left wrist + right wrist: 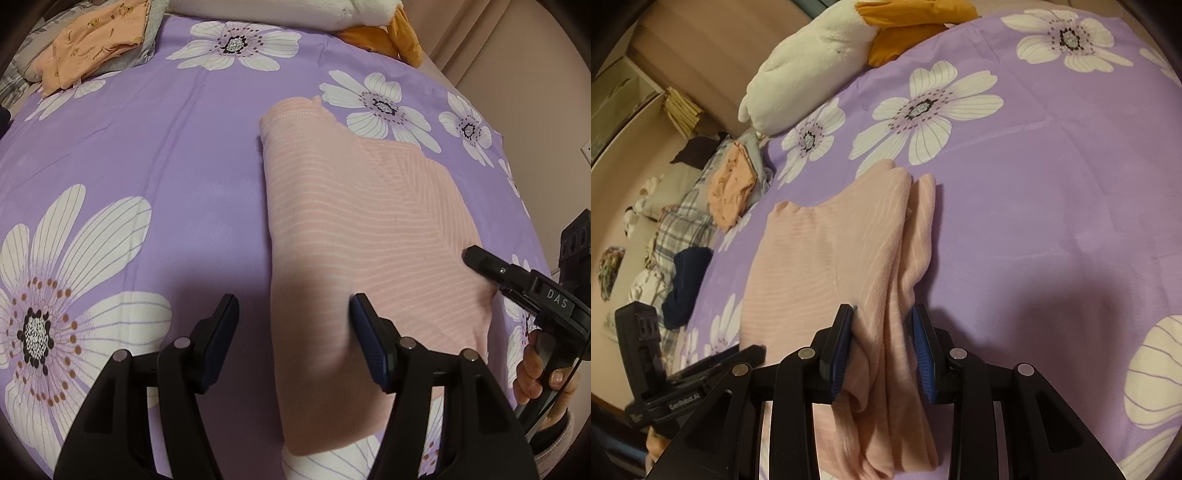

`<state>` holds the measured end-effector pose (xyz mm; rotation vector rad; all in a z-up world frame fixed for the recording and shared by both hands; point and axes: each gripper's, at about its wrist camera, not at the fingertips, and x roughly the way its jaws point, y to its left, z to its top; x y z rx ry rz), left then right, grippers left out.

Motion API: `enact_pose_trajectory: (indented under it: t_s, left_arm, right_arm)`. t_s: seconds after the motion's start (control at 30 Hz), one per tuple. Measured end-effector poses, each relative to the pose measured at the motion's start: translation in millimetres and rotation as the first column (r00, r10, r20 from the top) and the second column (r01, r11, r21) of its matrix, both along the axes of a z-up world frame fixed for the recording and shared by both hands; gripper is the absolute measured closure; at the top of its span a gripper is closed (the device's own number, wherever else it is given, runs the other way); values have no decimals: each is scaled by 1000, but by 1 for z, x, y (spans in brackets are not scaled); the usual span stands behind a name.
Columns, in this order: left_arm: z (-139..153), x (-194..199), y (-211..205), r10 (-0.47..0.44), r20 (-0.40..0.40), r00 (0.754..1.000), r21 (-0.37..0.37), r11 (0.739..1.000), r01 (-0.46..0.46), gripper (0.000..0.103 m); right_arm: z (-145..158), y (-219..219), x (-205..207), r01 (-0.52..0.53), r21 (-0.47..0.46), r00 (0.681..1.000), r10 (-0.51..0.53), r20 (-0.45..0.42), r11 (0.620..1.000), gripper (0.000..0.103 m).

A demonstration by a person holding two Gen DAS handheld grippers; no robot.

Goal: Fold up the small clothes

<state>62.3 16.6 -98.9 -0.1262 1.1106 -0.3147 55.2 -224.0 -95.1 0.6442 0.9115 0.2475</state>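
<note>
Pale pink striped garment point(354, 236) folded lengthwise into a long strip, lying flat on my purple flowered bedspread point(155, 155), its bunched right edge between my right fingers point(846, 339)

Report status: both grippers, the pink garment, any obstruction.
Left gripper open, empty, at the pink striped garment. Right gripper straddling its bunched edge, not clamped. Garment partly folded on the purple floral bedsheet. No obstruction.

The garment point(354, 236) lay on the bedspread point(177, 155), the left gripper point(293, 317) at its near left edge and the right gripper point(882, 332) astride its bunched folds. A clothes pile point(99, 40) sat at the far corner, a plush toy point(809, 66) along the far edge.
</note>
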Motion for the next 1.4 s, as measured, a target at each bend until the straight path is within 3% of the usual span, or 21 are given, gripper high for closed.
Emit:
enact_pose_trajectory:
  t_s: [0.37,0.47,0.67,0.87,0.97,1.07,1.1,1.17,1.23,1.33,1.4]
  left_arm:
    - [1,-22,3,-1,-1,1000,36,999,1,40]
    - [3,-32,0,-10,3,1000,55,998,10,44]
    - [-7,-47,-7,-32,12,999,106,994,30,46]
    - [5,-58,-5,-26,33,999,122,992,22,45]
    - [21,-68,-4,-19,72,997,139,990,9,42]
    - [43,-79,-2,-12,103,995,158,987,-5,22]
    - [48,-82,-1,-14,110,994,154,988,-3,15]
    - [66,-91,2,-5,140,990,149,989,-16,12]
    - [78,-96,2,9,157,988,153,988,-33,0]
    - [99,-107,4,26,179,984,133,990,-51,0]
    - [110,-114,2,30,190,981,169,984,-63,0]
  right_arm:
    - [17,-2,-18,29,-86,999,-26,36,996,72]
    - [24,-3,-26,35,-104,998,-29,56,994,72]
    - [28,16,-45,-93,-51,989,98,112,994,72]
    - [-2,30,-43,-96,-135,995,91,-44,986,72]
    - [10,30,-50,-85,-144,996,82,-28,986,72]
    - [34,35,-59,-83,-196,997,83,-7,977,72]
    - [43,38,-64,-84,-212,996,86,-1,974,69]
    - [61,43,-73,-81,-263,996,89,17,962,50]
    - [71,44,-82,-72,-297,996,86,37,952,36]
    - [87,46,-91,-70,-322,995,90,49,944,27]
    - [96,48,-97,-71,-343,994,96,57,937,11]
